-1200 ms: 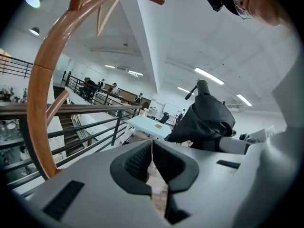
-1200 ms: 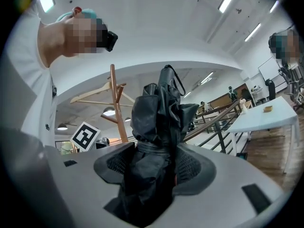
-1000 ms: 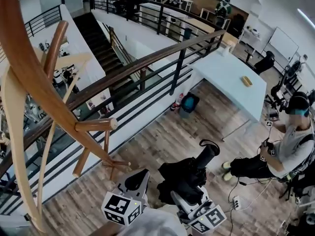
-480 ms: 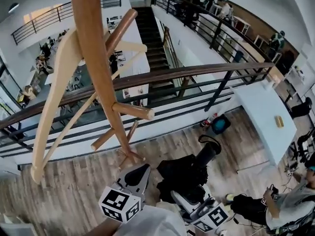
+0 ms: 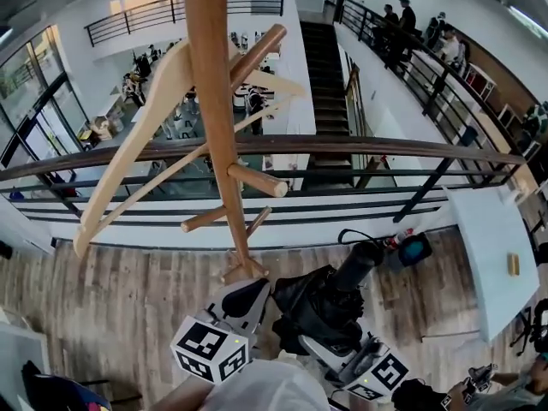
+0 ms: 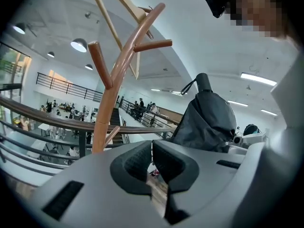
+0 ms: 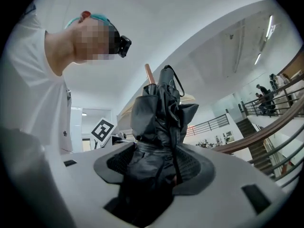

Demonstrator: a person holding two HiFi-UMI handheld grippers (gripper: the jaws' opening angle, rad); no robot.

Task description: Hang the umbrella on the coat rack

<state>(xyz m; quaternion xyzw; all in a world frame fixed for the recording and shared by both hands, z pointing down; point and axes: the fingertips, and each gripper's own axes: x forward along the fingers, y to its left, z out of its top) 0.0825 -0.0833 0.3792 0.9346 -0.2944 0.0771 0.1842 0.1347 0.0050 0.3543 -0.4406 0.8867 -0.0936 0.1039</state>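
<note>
**Folded umbrella held up beside a wooden coat rack on an upper landing**

Head view: the camera looks steeply down on a plank wood floor (image 5: 111,315). One dark railing (image 5: 360,150) with a wooden top rail edges the floor. Beyond it lie an open lower hall and one staircase (image 5: 330,75). One white tabletop (image 5: 484,247) stands at the right. One wooden coat rack (image 5: 216,118) rises close in front, with short pegs branching from its pole. One black umbrella (image 5: 321,302), folded, appears just right of the rack's lower pole, clear of every peg. Two grippers show at the bottom, the left gripper (image 5: 244,302) and the right gripper (image 5: 321,348), each carrying one marker cube.

Left gripper view: its two fingers (image 6: 135,163) are together with nothing between them. The rack stands ahead at left and the umbrella at right.

Right gripper view: its two fingers (image 7: 194,167) are clamped on the umbrella's bundled fabric. The umbrella rises upright, with a strap loop at its top.
</note>
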